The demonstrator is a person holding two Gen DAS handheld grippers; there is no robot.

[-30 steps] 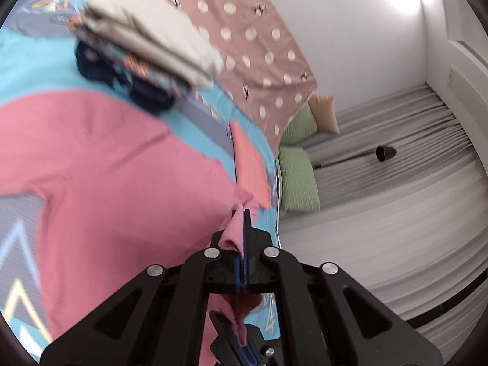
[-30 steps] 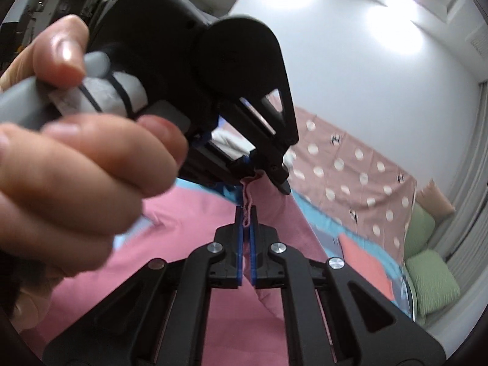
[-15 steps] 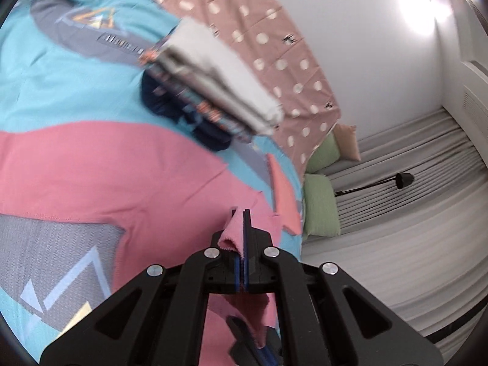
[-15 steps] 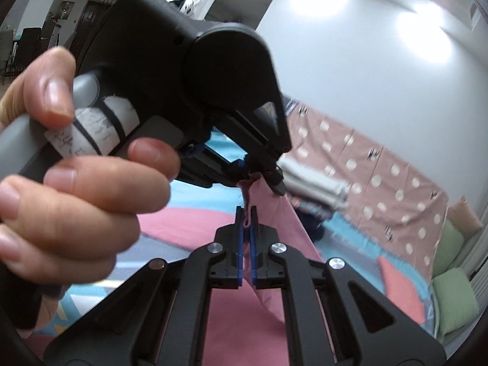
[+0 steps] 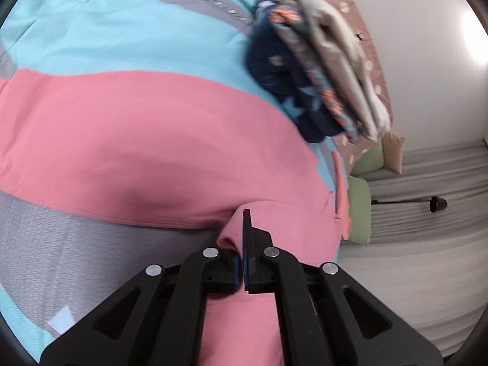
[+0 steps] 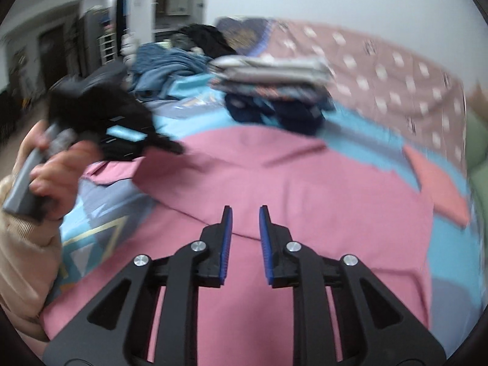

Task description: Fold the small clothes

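Observation:
A pink garment (image 5: 146, 140) lies spread on the patterned bed cover (image 5: 122, 30). My left gripper (image 5: 242, 228) is shut on a pinch of its edge, low over the bed. In the right wrist view the same pink garment (image 6: 305, 189) fills the middle. My right gripper (image 6: 245, 213) is open and empty just above it. The left gripper (image 6: 170, 146) shows there at the left, held by a hand, its tip at the garment's far left corner.
A stack of folded clothes (image 5: 320, 55) sits on the bed beyond the garment, also seen in the right wrist view (image 6: 274, 85). A heap of unfolded blue and dark clothes (image 6: 177, 58) lies behind. Green cushions (image 5: 360, 207) and a polka-dot cover (image 6: 396, 70) lie at the right.
My right gripper has let go of the pink garment and opened, and has drawn away from the left gripper. The left gripper has dropped toward the bed, still holding the cloth.

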